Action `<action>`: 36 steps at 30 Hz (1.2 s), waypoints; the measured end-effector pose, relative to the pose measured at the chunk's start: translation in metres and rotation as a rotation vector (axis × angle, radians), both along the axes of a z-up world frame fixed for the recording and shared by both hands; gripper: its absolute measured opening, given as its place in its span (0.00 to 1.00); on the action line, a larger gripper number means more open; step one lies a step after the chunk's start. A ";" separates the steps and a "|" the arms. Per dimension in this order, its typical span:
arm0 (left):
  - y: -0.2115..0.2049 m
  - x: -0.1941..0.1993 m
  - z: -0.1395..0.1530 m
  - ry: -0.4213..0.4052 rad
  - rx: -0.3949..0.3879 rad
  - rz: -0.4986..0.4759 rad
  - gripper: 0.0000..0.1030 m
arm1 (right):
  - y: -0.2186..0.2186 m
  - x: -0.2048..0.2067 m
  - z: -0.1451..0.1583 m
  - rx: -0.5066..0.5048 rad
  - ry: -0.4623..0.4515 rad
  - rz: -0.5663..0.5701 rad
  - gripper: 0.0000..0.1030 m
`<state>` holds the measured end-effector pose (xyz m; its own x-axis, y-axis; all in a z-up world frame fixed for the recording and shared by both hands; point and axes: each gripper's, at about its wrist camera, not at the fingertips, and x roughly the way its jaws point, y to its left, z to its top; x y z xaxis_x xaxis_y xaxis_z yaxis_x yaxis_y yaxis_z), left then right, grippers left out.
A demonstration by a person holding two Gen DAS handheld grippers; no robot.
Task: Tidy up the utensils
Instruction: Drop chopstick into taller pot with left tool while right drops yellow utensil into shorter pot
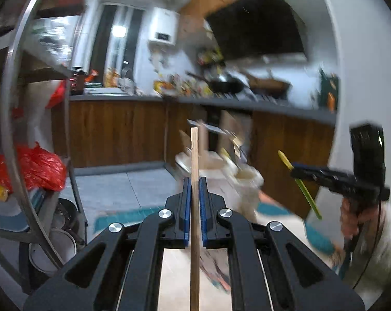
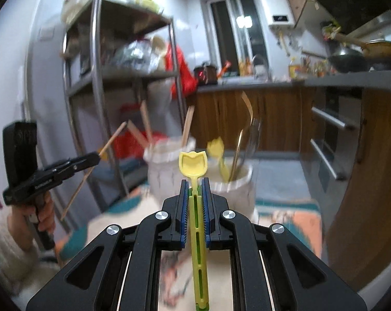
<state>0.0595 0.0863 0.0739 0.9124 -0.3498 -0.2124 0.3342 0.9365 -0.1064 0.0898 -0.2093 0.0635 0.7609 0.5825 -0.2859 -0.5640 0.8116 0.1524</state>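
My left gripper (image 1: 194,181) is shut on a wooden chopstick (image 1: 194,155) that stands upright between its blue pads. My right gripper (image 2: 194,184) is shut on a yellow-green plastic spoon (image 2: 193,164), bowl end forward. Ahead stand two white cups: the left cup (image 2: 169,160) holds wooden chopsticks, the right cup (image 2: 234,181) holds a yellow spoon and metal utensils. Both cups show blurred in the left wrist view (image 1: 244,178). The right gripper with its spoon shows in the left wrist view (image 1: 296,167), and the left gripper shows in the right wrist view (image 2: 95,158).
A metal shelf rack (image 2: 97,83) with bags and bowls stands to the left. A wooden kitchen counter (image 2: 273,83) with pans runs behind. A patterned cloth (image 2: 286,217) covers the surface under the cups.
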 end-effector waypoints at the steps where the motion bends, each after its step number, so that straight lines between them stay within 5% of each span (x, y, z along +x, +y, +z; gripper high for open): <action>1: 0.006 0.003 0.006 -0.012 -0.019 0.009 0.06 | 0.000 0.005 0.004 0.014 -0.011 -0.012 0.11; 10: 0.026 0.086 0.041 -0.088 -0.253 0.012 0.06 | 0.004 0.067 0.022 0.168 -0.023 -0.046 0.11; 21: 0.011 0.169 0.038 -0.089 -0.531 -0.142 0.06 | 0.014 0.108 0.013 0.236 -0.014 -0.029 0.11; 28: -0.007 0.179 0.023 -0.090 -0.497 -0.131 0.06 | 0.019 0.117 0.009 0.257 -0.049 -0.041 0.11; 36: -0.022 0.162 0.021 -0.097 -0.329 -0.141 0.06 | 0.030 0.119 -0.003 0.151 -0.057 -0.085 0.11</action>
